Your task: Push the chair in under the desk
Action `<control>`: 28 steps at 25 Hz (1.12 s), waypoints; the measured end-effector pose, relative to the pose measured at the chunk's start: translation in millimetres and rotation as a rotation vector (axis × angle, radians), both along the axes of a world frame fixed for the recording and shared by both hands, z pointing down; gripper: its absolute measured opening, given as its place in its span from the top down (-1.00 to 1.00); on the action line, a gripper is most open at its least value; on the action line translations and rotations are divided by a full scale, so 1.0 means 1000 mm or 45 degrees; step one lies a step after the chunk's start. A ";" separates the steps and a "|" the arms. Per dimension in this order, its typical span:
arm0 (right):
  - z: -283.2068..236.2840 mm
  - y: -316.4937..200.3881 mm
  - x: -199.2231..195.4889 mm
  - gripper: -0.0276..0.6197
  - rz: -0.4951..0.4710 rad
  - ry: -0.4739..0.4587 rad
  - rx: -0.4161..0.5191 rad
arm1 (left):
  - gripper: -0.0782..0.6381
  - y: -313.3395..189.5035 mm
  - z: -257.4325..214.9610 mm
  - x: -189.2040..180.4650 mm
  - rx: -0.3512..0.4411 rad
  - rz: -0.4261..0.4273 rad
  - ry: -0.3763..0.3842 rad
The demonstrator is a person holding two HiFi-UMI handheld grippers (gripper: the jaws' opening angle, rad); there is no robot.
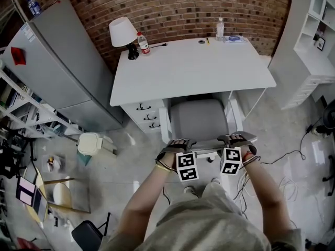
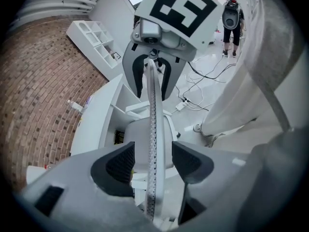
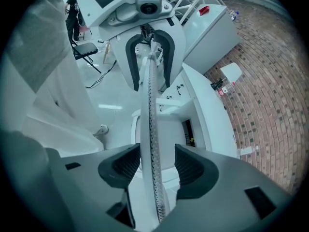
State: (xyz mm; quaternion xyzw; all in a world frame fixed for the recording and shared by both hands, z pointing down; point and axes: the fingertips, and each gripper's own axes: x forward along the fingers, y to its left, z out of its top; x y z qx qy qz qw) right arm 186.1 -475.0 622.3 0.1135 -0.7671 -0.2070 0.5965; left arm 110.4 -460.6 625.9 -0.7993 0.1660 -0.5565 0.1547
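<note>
Head view: chair [image 1: 199,120] stood at the front side of the white counter [image 1: 193,69], its gray seat partly under the counter's front edge and its backrest [image 1: 201,146] still outside, on the person's side. The left tongs [image 1: 180,143] and the right tongs [image 1: 235,139] were both at the top edge of the backrest, side by side, near each other. On the counter, a lamp [image 1: 123,33] and a bottle [image 1: 143,43] stood at the far left corner, close to the brick wall [image 1: 209,7]. Drawers [image 1: 146,116] were under the counter's left part, just beside the chair.

Left gripper view: the left tongs were spread. The thin top edge of the backrest ran between the two dark pads [image 2: 120,163], with a gap on each side, so nothing was pinched. Farther along this edge the right tongs stood astride it, and beyond them the counter was seen.

Right gripper view: the right tongs were spread too. The same edge passed between their pads [image 3: 190,166] without being pressed. The left tongs stood farther along it, with the counter to the right.
</note>
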 end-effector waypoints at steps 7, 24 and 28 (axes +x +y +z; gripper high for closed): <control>-0.030 0.008 -0.011 0.35 0.137 -0.157 0.099 | 0.13 0.008 -0.026 -0.008 0.029 -0.094 0.131; -0.113 0.049 -0.025 0.87 0.448 -0.823 0.147 | 0.75 0.033 -0.117 0.006 0.125 -0.526 0.775; -0.133 0.066 -0.015 0.89 0.579 -1.069 0.081 | 0.75 0.051 -0.127 0.015 0.014 -0.661 1.006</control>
